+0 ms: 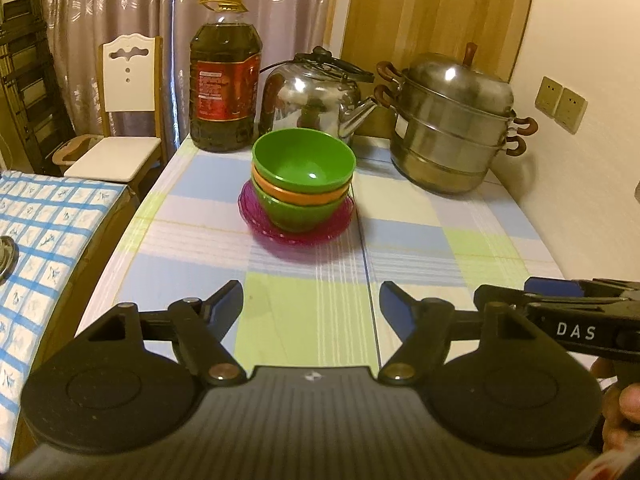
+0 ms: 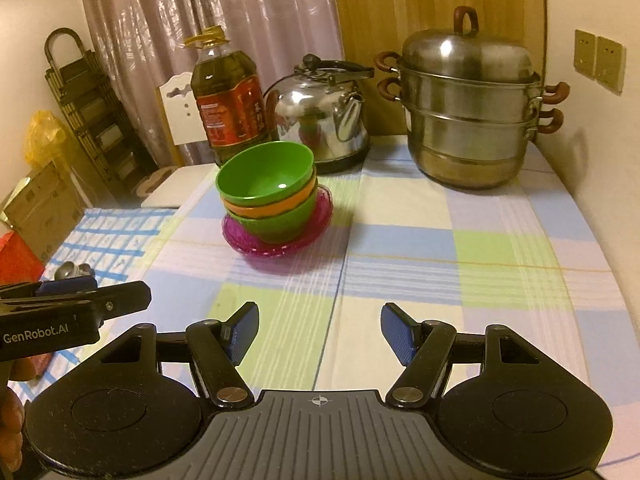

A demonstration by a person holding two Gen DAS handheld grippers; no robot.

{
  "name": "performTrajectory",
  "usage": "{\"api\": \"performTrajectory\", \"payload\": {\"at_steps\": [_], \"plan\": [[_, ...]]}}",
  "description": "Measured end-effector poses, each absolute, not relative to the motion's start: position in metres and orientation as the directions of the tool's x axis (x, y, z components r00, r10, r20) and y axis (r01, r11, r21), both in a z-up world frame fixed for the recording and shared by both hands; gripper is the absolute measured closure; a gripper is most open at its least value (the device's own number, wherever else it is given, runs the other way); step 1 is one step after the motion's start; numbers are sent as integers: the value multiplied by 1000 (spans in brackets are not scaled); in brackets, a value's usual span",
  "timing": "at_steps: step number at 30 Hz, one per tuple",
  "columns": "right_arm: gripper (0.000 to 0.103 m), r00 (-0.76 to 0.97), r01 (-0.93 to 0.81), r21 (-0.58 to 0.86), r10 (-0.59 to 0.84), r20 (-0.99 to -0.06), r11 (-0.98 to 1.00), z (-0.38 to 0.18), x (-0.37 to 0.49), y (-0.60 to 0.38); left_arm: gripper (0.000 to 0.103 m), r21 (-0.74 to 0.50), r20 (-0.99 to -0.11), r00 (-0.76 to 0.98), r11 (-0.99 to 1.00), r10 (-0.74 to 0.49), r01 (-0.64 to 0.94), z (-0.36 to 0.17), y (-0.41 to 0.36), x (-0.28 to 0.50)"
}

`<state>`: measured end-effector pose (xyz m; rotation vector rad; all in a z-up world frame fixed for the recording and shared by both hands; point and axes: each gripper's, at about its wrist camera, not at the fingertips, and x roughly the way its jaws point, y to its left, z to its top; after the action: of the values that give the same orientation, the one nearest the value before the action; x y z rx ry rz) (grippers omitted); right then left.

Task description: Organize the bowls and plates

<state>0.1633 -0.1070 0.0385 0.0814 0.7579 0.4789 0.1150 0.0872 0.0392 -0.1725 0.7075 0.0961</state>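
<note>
Bowl stack (image 1: 302,178) (green, orange, green) sits on magenta plates (image 1: 296,220), mid-table (image 1: 420,240). Risk: nested bowls lean slightly; a rim bump could topple them toward the kettle (image 1: 316,96). Left tongs (image 1: 311,300) and right tongs (image 2: 318,330) hover low, level, wide open, empty, well short of the stack.

On the counter (image 1: 400,240) I count three bowls nested in one stack: a green bowl (image 1: 304,160) on top, an orange bowl (image 1: 296,197) in the middle and a second green bowl (image 1: 300,212) at the bottom. Under them lie the magenta plates (image 1: 256,220), at least two by the rims, though I cannot tell the exact number. Behind stand one oil bottle (image 1: 225,80), one kettle (image 1: 316,96) and one tiered steamer pot (image 1: 452,120), and I hold two tools, my left tool (image 1: 311,300) and my right tool (image 2: 319,320).
</note>
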Motion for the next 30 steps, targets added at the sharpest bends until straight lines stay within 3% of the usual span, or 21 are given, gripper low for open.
{"api": "performTrajectory", "payload": {"at_steps": [30], "plan": [[35, 678, -356, 195, 397, -618, 914, 42, 45, -157, 29, -120, -645, 764, 984, 24, -132, 42, 32, 12]]}}
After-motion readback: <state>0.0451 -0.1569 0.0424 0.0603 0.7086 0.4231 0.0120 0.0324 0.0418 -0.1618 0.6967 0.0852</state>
